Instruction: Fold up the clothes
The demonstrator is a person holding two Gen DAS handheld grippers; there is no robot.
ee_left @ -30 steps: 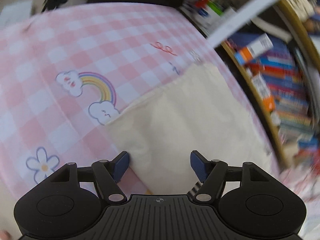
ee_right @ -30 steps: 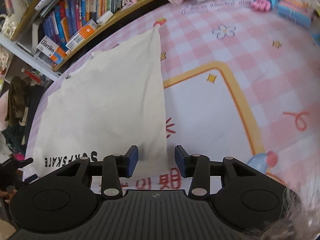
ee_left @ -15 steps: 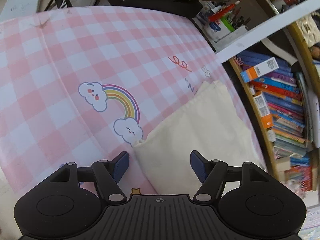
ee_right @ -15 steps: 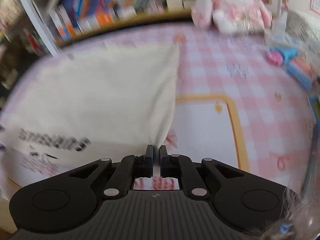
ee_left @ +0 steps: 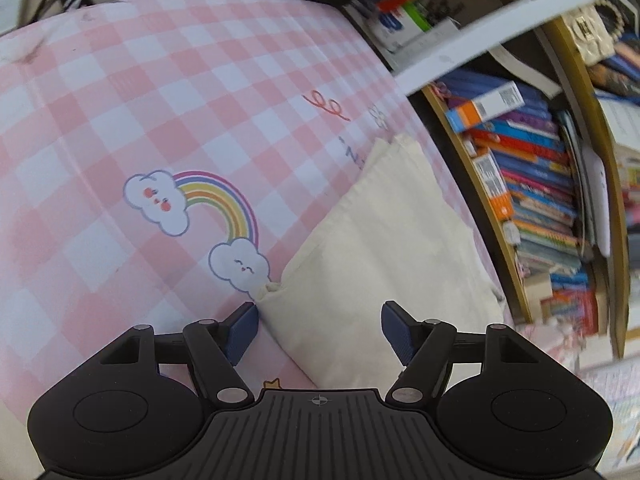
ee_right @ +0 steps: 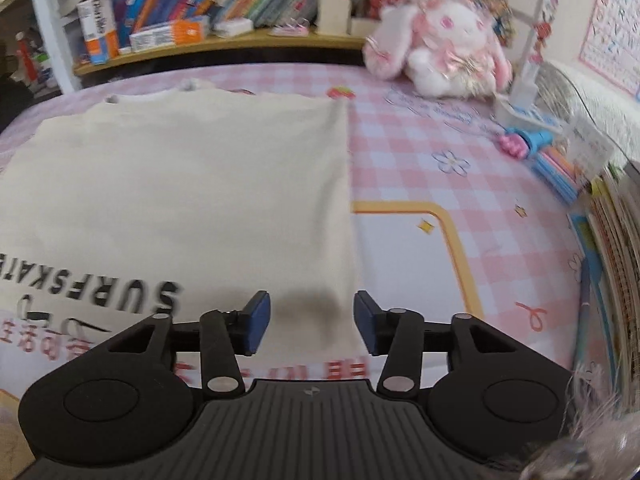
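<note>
Left gripper (ee_left: 318,330): jaws wide apart, clamped on nothing; they straddle the near corner of the cream garment (ee_left: 384,264), the left pad just beside its folded edge. Likely lined up to take that corner for the next fold.

Cream garment: lies flat on the pink checked cloth (ee_left: 132,112) that covers the table, along the side next to the bookshelf (ee_left: 532,184). Its edges look doubled, so I judge one fold is already made.

Right gripper (ee_right: 312,320): jaws have just been opening and now stand apart; the garment's (ee_right: 180,184) lower right corner lies beneath and between them, not pinched. It reads as a corner let go after being laid down.

Left view only: the rainbow and cloud print (ee_left: 196,216) beside the garment's left edge, and the layered lip at the corner.

Right view only: the black lettering (ee_right: 100,296) on the garment, its straight right edge, the plush rabbit (ee_right: 440,52) at the cloth's far edge, and toys (ee_right: 532,148) near the right edge.
</note>
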